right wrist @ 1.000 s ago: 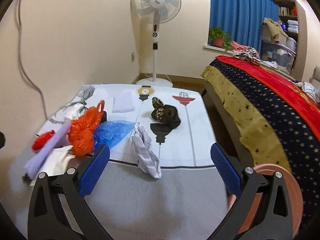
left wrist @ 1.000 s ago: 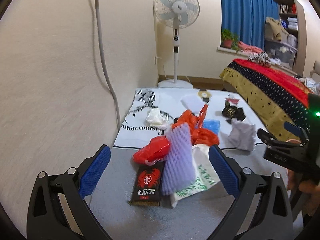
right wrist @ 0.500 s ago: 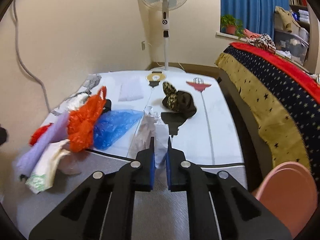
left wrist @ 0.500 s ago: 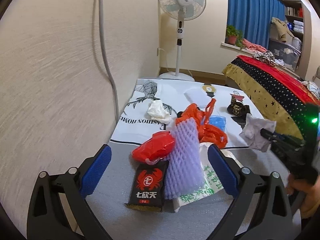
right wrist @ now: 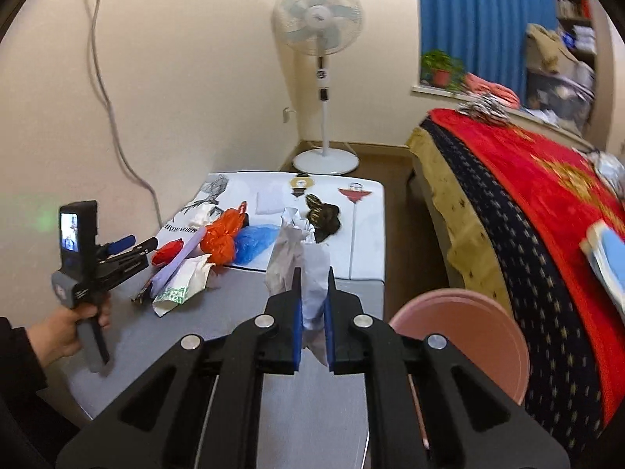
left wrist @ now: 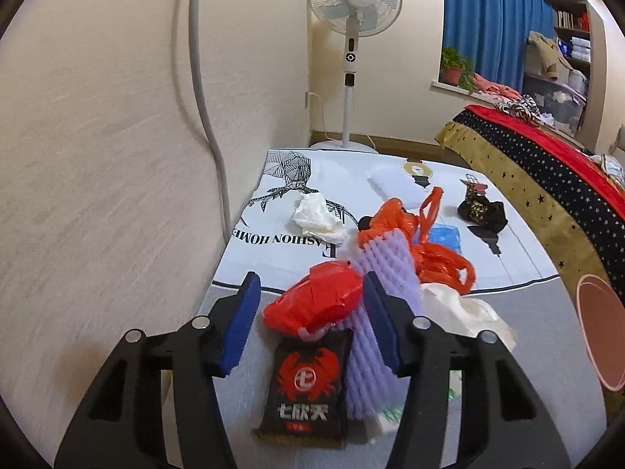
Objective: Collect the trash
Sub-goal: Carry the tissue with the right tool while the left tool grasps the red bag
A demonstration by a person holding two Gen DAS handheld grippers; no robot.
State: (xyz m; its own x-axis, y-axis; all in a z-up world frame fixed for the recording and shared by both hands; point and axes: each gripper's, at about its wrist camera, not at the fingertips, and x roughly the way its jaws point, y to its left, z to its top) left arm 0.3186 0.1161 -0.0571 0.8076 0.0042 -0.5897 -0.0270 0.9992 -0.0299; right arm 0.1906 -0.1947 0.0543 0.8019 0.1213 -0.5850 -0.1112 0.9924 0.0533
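My right gripper (right wrist: 313, 287) is shut on a crumpled white paper (right wrist: 297, 252) and holds it lifted above the grey table (right wrist: 242, 301). A pink bin (right wrist: 465, 332) stands just right of it. My left gripper (left wrist: 310, 305) is partly closed around a red plastic wrapper (left wrist: 312, 303), its pads (left wrist: 240, 312) close on both sides, no firm grip visible. Under it lie a black crab-print packet (left wrist: 306, 383), a purple foam net (left wrist: 375, 312), an orange bag (left wrist: 425, 242) and a white bag (left wrist: 465, 308).
A white tissue (left wrist: 316, 219), a blue bag (left wrist: 445, 234) and a dark crumpled wrapper (left wrist: 482, 211) lie on the printed cloth (left wrist: 351, 179). Wall with a cable (left wrist: 207, 97) at left, fan (left wrist: 353, 0) behind, bed (right wrist: 527, 203) at right.
My right gripper closed on the crumpled paper and lifted it up and back toward the pink bin. My left gripper moved in on the red wrapper and narrowed around it.
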